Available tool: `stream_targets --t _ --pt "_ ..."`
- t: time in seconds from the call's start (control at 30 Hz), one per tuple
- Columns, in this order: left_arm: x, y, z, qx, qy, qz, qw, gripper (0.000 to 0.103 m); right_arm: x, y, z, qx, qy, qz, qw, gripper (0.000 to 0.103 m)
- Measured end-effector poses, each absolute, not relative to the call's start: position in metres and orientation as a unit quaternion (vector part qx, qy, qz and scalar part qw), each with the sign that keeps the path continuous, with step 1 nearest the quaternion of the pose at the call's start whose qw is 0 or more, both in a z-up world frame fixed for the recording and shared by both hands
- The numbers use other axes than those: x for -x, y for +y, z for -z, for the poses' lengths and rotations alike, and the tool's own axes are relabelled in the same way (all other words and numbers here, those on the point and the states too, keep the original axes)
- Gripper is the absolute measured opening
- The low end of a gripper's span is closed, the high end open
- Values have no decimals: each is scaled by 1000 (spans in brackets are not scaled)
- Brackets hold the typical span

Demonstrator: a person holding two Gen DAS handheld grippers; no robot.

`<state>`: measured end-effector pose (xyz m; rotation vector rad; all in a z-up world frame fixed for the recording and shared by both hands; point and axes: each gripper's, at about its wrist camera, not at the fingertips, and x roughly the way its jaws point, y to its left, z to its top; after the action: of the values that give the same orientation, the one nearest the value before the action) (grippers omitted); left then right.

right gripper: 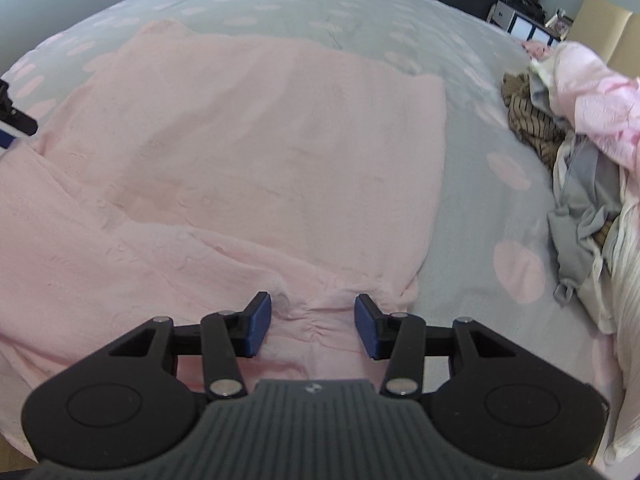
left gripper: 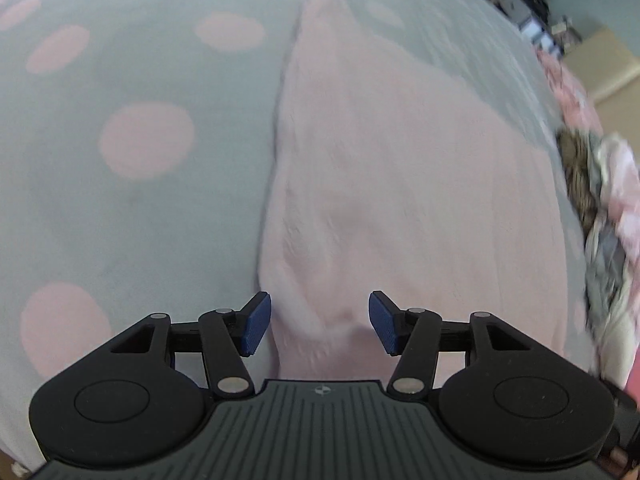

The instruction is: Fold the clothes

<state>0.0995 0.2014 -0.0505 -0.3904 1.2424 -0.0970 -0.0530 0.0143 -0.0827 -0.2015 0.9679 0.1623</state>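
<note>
No readable text from where I sit, only a small round emblem on the ribbed housing of my left gripper [left gripper: 319, 326], the same emblem on my right gripper [right gripper: 313, 326], no letters, numbers or labels elsewhere

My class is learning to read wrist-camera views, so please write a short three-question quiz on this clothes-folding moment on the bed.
1. True or false: the pink garment lies spread on the dotted bedspread.
2. Where is the pile of clothes in the right wrist view? A) at the right edge of the bed B) on top of the pink garment C) between the jaws
3. Fill in: the pads of the right gripper and the left gripper stand ____ with pink cloth beneath the gap.

Key: 1 true; 2 A; 3 apart, neither one pressing on the cloth.
</note>
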Motion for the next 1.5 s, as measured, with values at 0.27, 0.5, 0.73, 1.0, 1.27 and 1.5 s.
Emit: stream_targets --t 0.27,0.5,0.73,1.0,1.27,1.5 --pt "-85 197 61 102 601 34 792 9 55 10 97 93 472 -89 872 51" --pt "-79 194 61 29 584 13 811 9 52 5 100 81 470 -97 874 55" --pt "-70 190 41 13 556 -2 831 25 59 1 86 79 453 -82 884 62" --pt "-50 196 12 29 518 -25 854 43 73 -11 72 55 436 -61 896 63" --pt "-43 202 3 38 502 -30 863 43 83 -13 63 51 429 -58 900 63" --pt "-35 203 -2 48 491 -25 869 44 91 -9 58 59 424 -63 902 64"
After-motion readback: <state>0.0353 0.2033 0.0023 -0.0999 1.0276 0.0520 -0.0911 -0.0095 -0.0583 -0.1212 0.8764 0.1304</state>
